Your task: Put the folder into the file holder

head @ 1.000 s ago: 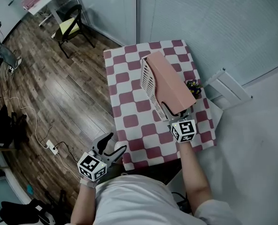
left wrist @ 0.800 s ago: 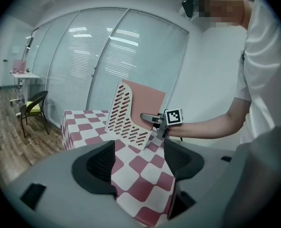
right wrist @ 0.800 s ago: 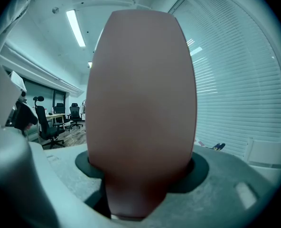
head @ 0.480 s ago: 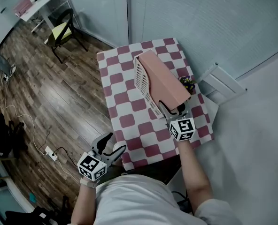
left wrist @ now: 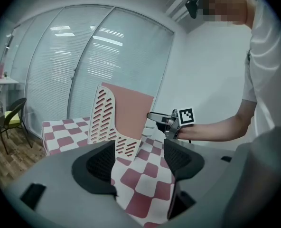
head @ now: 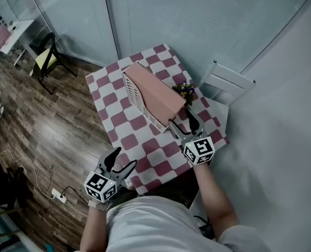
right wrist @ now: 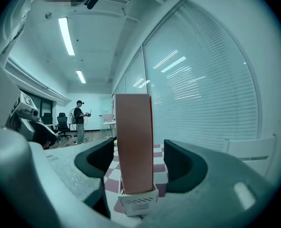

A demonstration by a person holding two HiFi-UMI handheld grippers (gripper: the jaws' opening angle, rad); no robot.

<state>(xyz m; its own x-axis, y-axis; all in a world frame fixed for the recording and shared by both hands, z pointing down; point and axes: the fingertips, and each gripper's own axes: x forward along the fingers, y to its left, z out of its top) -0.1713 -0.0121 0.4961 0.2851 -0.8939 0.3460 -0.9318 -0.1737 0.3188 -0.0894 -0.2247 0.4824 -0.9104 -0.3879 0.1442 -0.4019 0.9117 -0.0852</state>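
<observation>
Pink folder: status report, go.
Left gripper open, empty. Right gripper open, off the pink folder. Folder standing in white slotted file holder. Small flower pot beside it, not blocking.

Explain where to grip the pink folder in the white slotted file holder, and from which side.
Grip the pink card folder by its narrow end, above the low front lip of the white slotted plastic file holder. Come from the near end of the checkered table, jaws astride the thin edge; a tall slotted wall covers its broad side.
</observation>
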